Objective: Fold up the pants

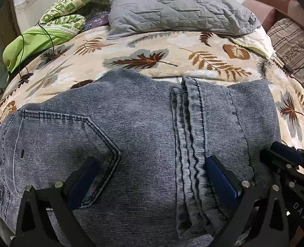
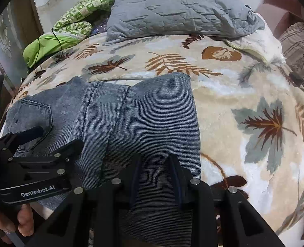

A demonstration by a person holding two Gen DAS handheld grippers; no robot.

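folded pants (image 1: 143, 135) on bed; left hand-held gripper (image 1: 149, 177) spread wide, right hand-held gripper (image 2: 156, 177) pinching their edge.

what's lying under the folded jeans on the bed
The jeans lie on a beige leaf-print blanket, which shows around them on the far side and to the right. Whatever sits directly beneath the denim is covered.

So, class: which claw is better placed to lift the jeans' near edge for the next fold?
Probably the right claw: its jaws look narrowed onto the jeans edge, while the left claw stands wide open over flat denim.
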